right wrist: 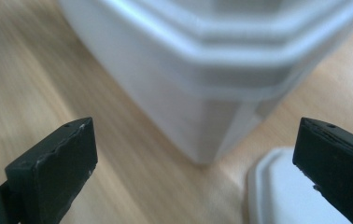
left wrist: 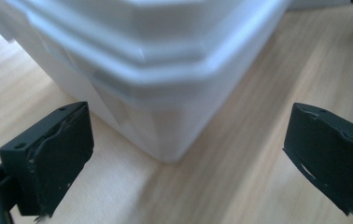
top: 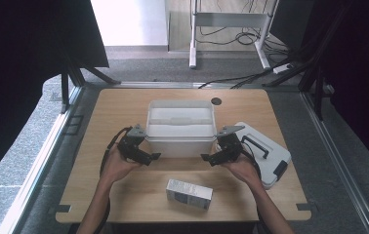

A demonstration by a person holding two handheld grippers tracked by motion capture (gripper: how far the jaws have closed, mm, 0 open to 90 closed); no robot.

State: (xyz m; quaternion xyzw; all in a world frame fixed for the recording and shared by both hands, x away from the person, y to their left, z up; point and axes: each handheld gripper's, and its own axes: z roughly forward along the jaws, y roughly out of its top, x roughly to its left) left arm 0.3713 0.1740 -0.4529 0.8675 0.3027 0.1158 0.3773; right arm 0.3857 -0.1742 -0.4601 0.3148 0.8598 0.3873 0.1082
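White open bin (top: 181, 127) at the middle of the table (top: 124, 105), lid (top: 265, 153) just right of it, small carton (top: 189, 193) nearer than it. Left gripper (top: 149, 157) and right gripper (top: 211, 158) at the bin's near corners, fingers (left wrist: 48, 154) spread wide, holding nothing. Probably a two-handed grip ahead: better to set both on the rim evenly, closing together to keep the bin level.
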